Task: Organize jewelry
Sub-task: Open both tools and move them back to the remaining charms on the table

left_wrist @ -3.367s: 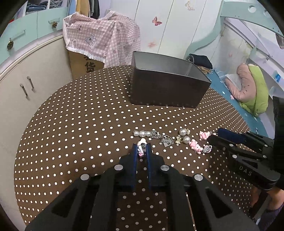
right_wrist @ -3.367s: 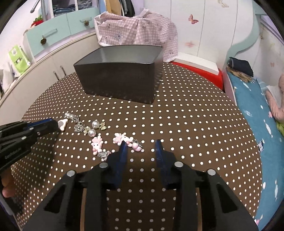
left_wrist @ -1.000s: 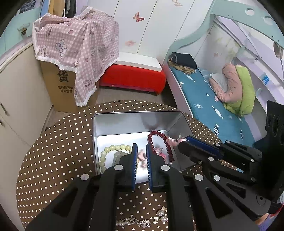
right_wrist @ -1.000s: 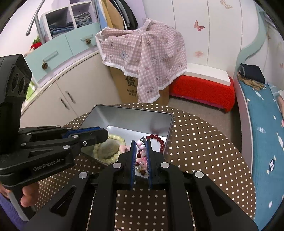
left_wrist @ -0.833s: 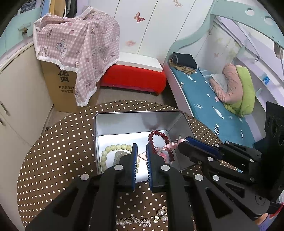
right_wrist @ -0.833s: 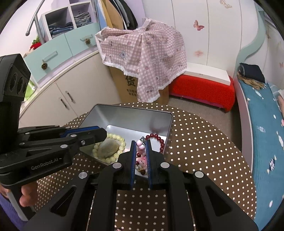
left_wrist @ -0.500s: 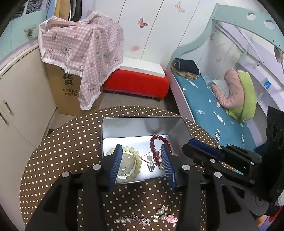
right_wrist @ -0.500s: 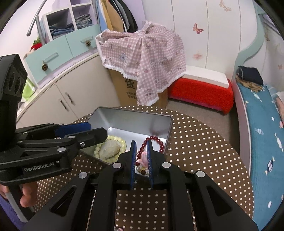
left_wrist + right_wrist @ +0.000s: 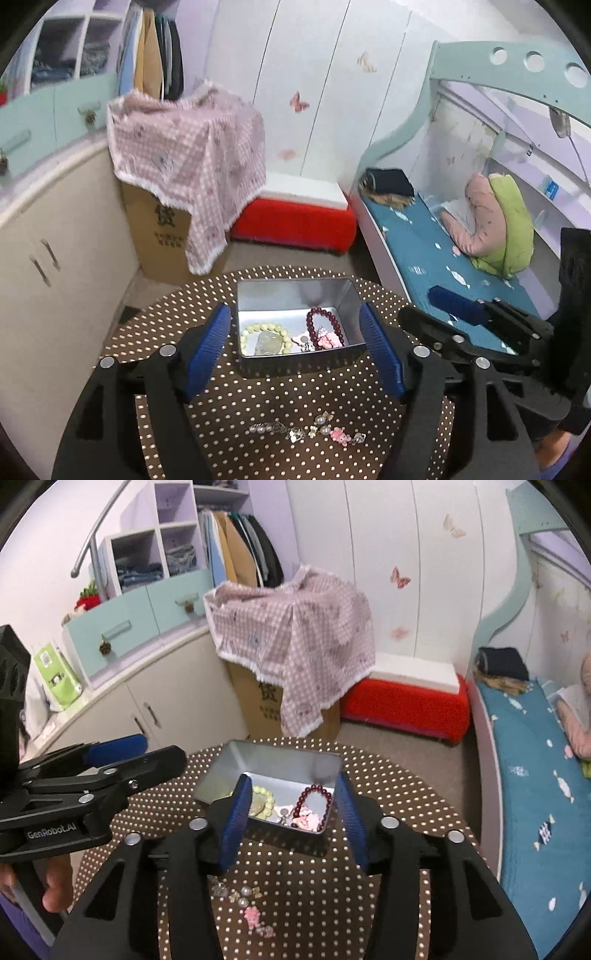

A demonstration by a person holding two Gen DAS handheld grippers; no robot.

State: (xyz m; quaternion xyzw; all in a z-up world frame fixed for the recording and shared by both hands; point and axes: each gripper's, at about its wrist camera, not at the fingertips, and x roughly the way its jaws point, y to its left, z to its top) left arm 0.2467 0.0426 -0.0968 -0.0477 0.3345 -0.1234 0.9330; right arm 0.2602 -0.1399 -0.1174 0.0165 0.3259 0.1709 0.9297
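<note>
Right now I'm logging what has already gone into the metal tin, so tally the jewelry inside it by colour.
Inside the metal tin:
Dark red bead bracelet: 1
Pale yellow-green bead bracelet, ringed around a pale stone: 1
Pink charm pieces: 2, as far as the blur allows
Total: 4 jewelry pieces, plus the stone.
A pearl and charm chain is on the table outside the tin, not counted.

The charm chain (image 9: 242, 899) on the bench (image 9: 388, 775) is partly hidden behind the right tool (image 9: 290, 816); small trinkets (image 9: 308, 341) in the tin (image 9: 295, 363) blur together.
</note>
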